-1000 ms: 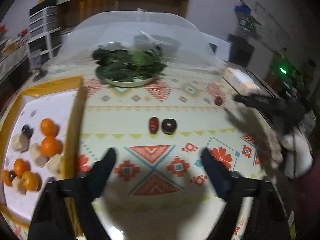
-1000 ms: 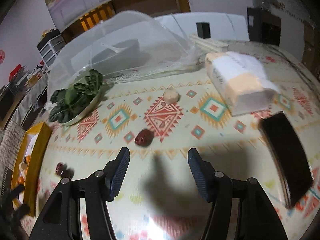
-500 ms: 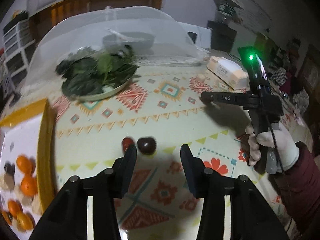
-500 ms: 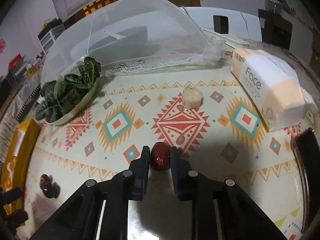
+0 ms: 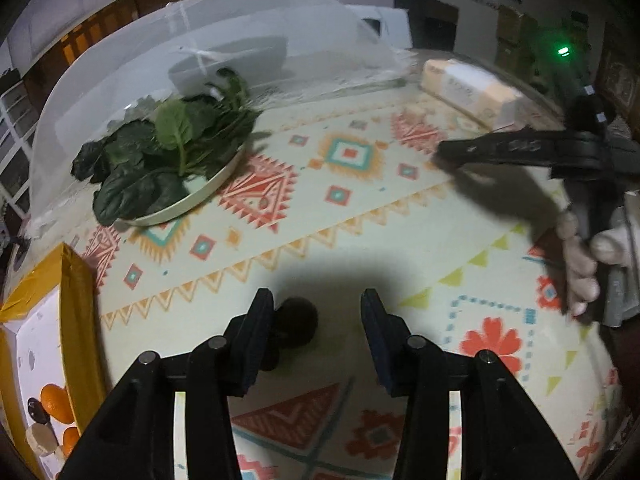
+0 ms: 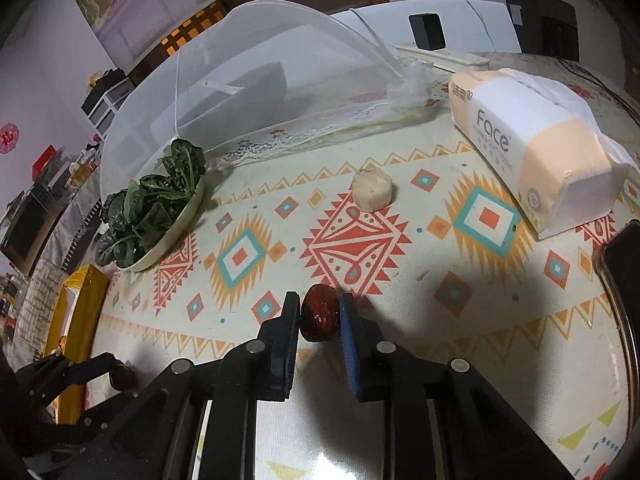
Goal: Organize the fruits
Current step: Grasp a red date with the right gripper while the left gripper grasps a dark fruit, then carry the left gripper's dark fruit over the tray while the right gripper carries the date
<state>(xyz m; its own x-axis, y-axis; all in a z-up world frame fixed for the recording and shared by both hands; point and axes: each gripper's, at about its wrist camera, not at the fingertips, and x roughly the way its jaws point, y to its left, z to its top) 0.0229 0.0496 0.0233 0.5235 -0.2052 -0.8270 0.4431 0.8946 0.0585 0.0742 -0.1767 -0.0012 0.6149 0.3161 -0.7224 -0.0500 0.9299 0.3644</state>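
plate (image 6: 176, 232) of greens on the tabletop (image 6: 440, 320): dome (image 6: 248, 80) behind it, box (image 6: 80, 300) before-left, tissue pack (image 6: 532, 152) far right.

We hold our left gripper (image 5: 316, 320) low over the tabletop with its jaws spread wide, the left finger just beside a dark round fruit (image 5: 298, 322) that sits in the gap, nearer that finger than the other. Our right gripper (image 6: 319, 314) has its jaws drawn in against both sides of a glossy red oval date (image 6: 318, 314). From the left wrist view, our white-gloved right hand (image 5: 588, 264) grips the black handle, that gripper's fingers reaching out level to the left.
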